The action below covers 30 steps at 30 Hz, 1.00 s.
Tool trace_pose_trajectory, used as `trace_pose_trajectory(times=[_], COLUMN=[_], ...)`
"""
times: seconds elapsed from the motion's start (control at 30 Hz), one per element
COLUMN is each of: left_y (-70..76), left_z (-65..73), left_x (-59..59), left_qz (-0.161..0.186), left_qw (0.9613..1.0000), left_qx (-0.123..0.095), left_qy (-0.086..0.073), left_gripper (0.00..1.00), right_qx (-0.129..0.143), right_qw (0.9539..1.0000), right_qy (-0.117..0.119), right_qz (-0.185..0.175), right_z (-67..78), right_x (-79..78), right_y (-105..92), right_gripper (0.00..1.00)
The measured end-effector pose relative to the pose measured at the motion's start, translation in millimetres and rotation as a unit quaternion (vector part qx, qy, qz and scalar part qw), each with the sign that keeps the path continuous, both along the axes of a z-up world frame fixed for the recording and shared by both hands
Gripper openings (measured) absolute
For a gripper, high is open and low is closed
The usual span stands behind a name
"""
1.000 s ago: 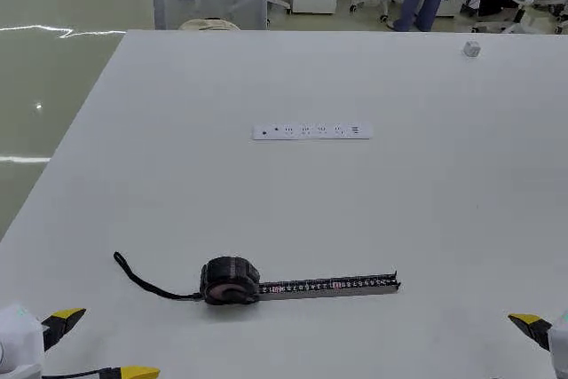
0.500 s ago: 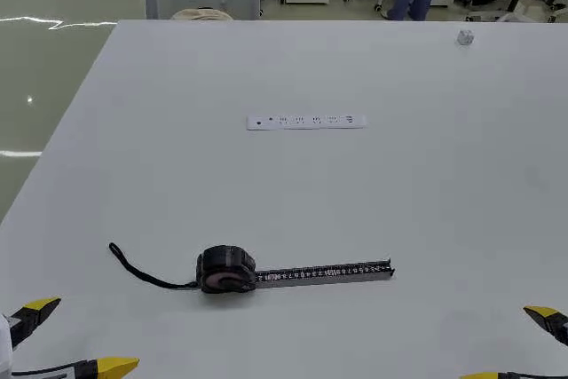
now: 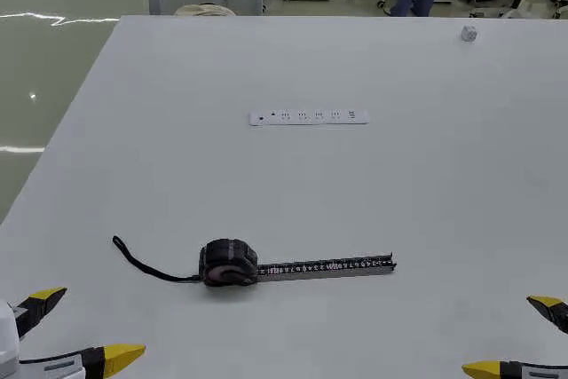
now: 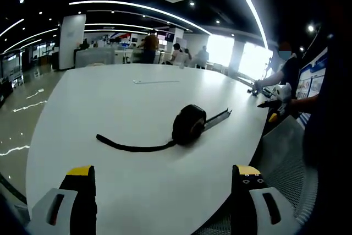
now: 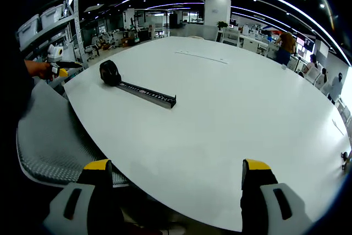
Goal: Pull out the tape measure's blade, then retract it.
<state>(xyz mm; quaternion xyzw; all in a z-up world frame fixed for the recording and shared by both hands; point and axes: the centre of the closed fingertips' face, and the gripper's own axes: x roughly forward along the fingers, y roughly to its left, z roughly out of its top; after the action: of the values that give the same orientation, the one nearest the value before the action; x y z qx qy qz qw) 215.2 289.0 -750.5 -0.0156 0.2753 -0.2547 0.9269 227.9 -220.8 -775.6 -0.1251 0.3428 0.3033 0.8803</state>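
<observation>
On the left gripper the jaws are wide open, holding nothing, by the tabletop's near edge. The tape measure lies ahead of these jaws, slightly right. Its wrist strap trails off to the left. The blade is out, flat on the tabletop, with its long axis running left-right across both sets of jaws and its tip pointing right. On the right gripper the jaws are also wide open and empty, with the blade tip ahead and left of them. The tape measure is nearer the left jaws, the tip nearer the right. Likely the left one pins and the right one takes the tip.
</observation>
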Motion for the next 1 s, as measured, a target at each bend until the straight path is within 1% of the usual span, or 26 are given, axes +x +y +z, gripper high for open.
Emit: trace_pose_trajectory(times=[0.07,0.17,0.23,0.33,0.4,0.43,0.47,0.53,0.6,0.67,0.73,0.77,0.8,0.83,0.87,0.9,0.93,0.97,1.0], left_y=[0.1,-1.2,-3.0,-6.3,-7.4,-7.8,-8.5,-9.6,-11.3,-17.3,-21.4,-22.4,-24.0,-24.4,-25.1,-25.9,-26.7,-28.4,-29.7], left_z=[0.7,-0.1,0.1,2.3,3.9,5.5,9.4,11.9,11.7,14.1,16.1,17.4,19.8,21.0,21.6,20.7,21.2,23.8,25.0], left_x=[1.9,2.9,3.0,4.1,5.6,6.5,8.4,10.7,12.1,12.3,13.2,14.0,15.1,15.9,16.7,16.4,17.1,17.7,17.7], left_qz=[0.001,0.001,0.000,-0.003,-0.001,0.001,0.006,0.014,0.017,0.013,0.012,0.014,0.019,0.022,0.026,0.031,0.031,0.033,0.033], left_qw=[1.0000,1.0000,1.0000,1.0000,1.0000,1.0000,0.9999,0.9998,0.9998,0.9998,0.9998,0.9997,0.9995,0.9993,0.9991,0.9991,0.9990,0.9988,0.9987], left_qx=[-0.001,0.000,-0.001,-0.001,-0.002,-0.002,-0.005,-0.009,-0.002,0.001,-0.002,-0.007,-0.018,-0.020,-0.023,-0.027,-0.029,-0.030,-0.030], left_qy=[-0.002,-0.001,0.000,-0.004,-0.005,-0.007,-0.014,-0.012,-0.012,-0.017,-0.018,-0.019,-0.021,-0.022,-0.022,-0.013,-0.014,-0.022,-0.023], left_gripper=[1.00,1.00,1.00,1.00,1.00,1.00,1.00,1.00,1.00,1.00,1.00,1.00,0.99,0.99,0.99,1.00,1.00,1.00,1.00], right_qx=[-0.001,0.003,0.000,-0.003,-0.007,-0.008,-0.007,-0.012,-0.015,-0.015,-0.012,-0.013,-0.013,-0.013,-0.015,-0.016,-0.016,-0.017,-0.021], right_qw=[1.0000,1.0000,1.0000,1.0000,0.9999,0.9998,0.9997,0.9992,0.9988,0.9984,0.9981,0.9980,0.9977,0.9976,0.9973,0.9971,0.9970,0.9967,0.9964], right_qy=[-0.001,-0.002,-0.001,0.001,0.004,0.005,0.010,0.013,0.016,0.019,0.021,0.021,0.021,0.023,0.021,0.020,0.020,0.020,0.018], right_qz=[-0.001,0.000,0.001,0.005,0.013,0.015,0.023,0.036,0.044,0.052,0.057,0.059,0.063,0.065,0.068,0.072,0.073,0.077,0.080], right_z=[2.3,4.6,5.0,5.7,5.4,5.9,6.9,6.6,6.7,8.0,9.6,9.9,10.3,10.3,10.5,10.9,11.5,12.1,12.6], right_x=[-1.4,-2.6,-3.5,-3.3,-2.0,-1.4,-1.4,0.0,1.3,3.4,5.6,6.7,8.2,8.9,10.4,11.3,12.1,13.4,14.7], right_y=[1.0,3.0,3.7,5.0,6.2,6.7,9.1,11.7,12.8,15.0,17.5,17.9,18.8,19.4,19.5,19.7,19.9,20.0,19.6], right_gripper=[1.00,1.00,1.00,1.00,1.00,1.00,1.00,1.00,1.00,1.00,1.00,1.00,1.00,1.00,1.00,1.00,1.00,1.00,1.00])
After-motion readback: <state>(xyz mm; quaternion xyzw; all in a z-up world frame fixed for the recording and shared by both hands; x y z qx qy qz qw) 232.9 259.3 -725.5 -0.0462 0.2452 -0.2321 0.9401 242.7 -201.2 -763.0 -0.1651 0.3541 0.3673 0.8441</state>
